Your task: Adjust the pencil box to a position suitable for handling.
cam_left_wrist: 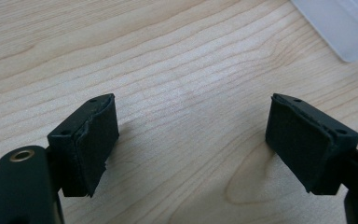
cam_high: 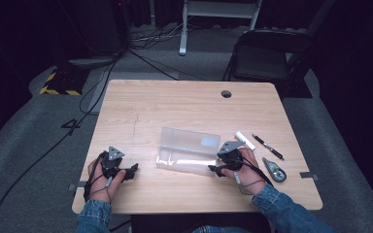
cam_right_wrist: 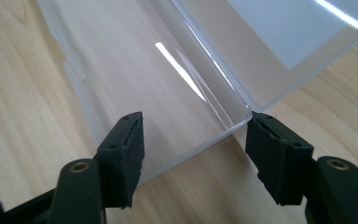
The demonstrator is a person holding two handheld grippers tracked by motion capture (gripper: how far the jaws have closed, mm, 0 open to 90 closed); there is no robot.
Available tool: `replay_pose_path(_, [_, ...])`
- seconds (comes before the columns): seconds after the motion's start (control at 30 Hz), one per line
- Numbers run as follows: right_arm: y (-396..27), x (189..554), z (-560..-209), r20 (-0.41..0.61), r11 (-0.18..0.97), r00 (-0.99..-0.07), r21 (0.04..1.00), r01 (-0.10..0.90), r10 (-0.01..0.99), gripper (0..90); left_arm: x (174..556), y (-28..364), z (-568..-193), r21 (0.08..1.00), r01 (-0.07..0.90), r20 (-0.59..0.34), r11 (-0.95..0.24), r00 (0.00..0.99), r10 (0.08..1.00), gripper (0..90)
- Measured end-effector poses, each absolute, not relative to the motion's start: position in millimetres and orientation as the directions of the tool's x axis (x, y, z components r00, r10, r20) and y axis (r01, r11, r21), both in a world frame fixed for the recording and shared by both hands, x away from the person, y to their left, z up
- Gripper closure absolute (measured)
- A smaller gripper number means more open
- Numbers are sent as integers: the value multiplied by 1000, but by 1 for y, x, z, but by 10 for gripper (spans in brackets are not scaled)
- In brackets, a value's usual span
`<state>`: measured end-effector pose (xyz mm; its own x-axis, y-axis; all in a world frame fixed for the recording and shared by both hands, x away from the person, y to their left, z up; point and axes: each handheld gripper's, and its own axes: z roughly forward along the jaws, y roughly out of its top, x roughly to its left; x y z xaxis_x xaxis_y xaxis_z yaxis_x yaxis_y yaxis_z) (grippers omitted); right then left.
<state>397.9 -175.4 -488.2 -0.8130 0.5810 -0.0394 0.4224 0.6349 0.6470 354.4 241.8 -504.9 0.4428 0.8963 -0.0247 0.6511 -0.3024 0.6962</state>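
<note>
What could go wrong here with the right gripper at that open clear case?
1. The right gripper is open, one jaw over the clear case, the other outside its corner; a careless close could clip the thin wall or push the light case away.
2. The left gripper rests open on bare table, so nothing steadies the case.
3. The white stick, pen and small tool lie by the right hand; a sweep could knock them.

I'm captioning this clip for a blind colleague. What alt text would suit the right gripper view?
An open clear plastic case lies on a light wooden table, its lid folded back. The right gripper has its two black jaws spread apart at the case's near corner, one jaw over the tray, the other beside it, not pressing on it.
</note>
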Motion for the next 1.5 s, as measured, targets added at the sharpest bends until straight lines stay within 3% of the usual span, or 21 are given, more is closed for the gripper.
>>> replay_pose_path(0.67, [-214, 345, -486, -20, 633, -802, 626, 455, 597, 370, 361, 223, -505, 698, 634, -25, -334, 488, 872, 174])
replay_pose_path(1.5, [-246, 356, -441, -4, 512, -738, 723, 464, 674, 355, 364, 216, -505, 697, 629, -29, -344, 504, 863, 168])
